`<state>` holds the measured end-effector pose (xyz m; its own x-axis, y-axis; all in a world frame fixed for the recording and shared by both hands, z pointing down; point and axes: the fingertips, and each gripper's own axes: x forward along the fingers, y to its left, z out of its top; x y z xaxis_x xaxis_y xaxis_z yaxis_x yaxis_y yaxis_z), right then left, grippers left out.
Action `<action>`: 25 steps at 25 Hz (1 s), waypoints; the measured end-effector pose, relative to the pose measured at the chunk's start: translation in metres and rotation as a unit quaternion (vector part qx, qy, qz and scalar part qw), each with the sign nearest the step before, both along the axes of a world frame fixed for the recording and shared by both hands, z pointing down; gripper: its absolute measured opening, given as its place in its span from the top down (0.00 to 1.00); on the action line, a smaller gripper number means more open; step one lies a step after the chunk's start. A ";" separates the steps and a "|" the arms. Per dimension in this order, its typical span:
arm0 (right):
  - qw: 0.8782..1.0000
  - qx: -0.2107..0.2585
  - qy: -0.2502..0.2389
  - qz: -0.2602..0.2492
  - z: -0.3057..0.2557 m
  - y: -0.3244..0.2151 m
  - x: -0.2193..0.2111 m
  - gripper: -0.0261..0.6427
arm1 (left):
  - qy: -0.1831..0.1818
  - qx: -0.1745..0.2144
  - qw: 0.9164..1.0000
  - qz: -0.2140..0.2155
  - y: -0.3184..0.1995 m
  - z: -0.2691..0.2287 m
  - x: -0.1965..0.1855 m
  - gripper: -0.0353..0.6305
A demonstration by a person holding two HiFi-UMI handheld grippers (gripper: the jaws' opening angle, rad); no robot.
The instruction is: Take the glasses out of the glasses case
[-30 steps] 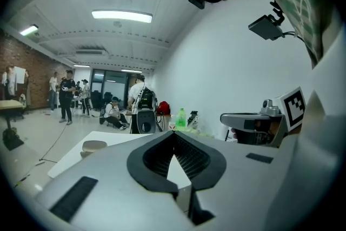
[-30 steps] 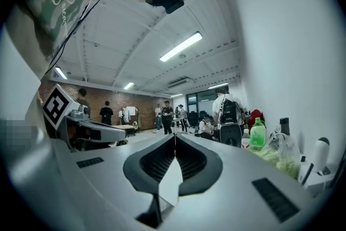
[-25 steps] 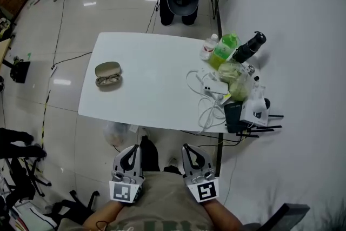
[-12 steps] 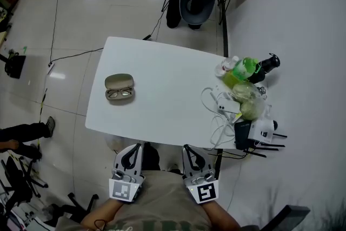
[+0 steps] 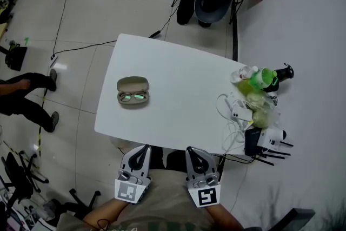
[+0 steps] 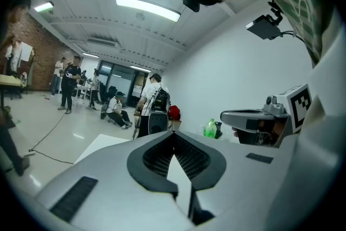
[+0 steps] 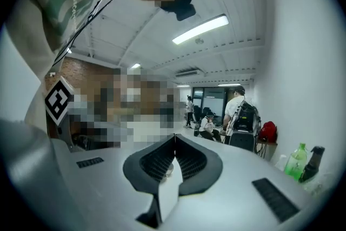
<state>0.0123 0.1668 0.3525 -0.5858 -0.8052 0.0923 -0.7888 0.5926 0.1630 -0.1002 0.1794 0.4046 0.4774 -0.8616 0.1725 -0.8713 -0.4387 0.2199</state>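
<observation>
An open olive-grey glasses case lies on the left part of the white table, with the glasses resting in its near half. Both grippers are held close to my body, below the table's near edge and well short of the case. The left gripper has its jaws closed tip to tip with nothing between them, as the left gripper view also shows. The right gripper is likewise shut and empty, and its tips meet in the right gripper view.
At the table's right edge stand a green bottle, a clear bottle, a bagged item, white cables and a black device. A chair stands beyond the far edge. A person's legs are at the left.
The view has shifted, so the table and case now sit lower and further right in the picture. Both grippers stay shut by my body. A person at the left has walked further in.
</observation>
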 end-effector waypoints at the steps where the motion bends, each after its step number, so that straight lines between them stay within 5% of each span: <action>1: 1.000 0.002 0.006 -0.007 0.000 -0.002 -0.003 0.94 | 0.002 0.003 1.000 -0.005 -0.001 0.000 -0.002 0.94; 15: 0.989 -0.023 -0.035 -0.143 0.007 -0.042 -0.013 0.94 | -0.020 0.000 0.995 -0.098 -0.026 -0.004 0.007 0.94; 20: 0.979 -0.058 -0.073 -0.180 0.023 -0.051 -0.001 0.94 | -0.067 -0.002 0.992 -0.107 -0.022 -0.007 0.028 0.94; 25: 0.968 -0.143 -0.031 -0.203 0.066 -0.050 0.018 0.94 | -0.084 -0.021 0.988 -0.129 -0.022 0.000 0.042 0.94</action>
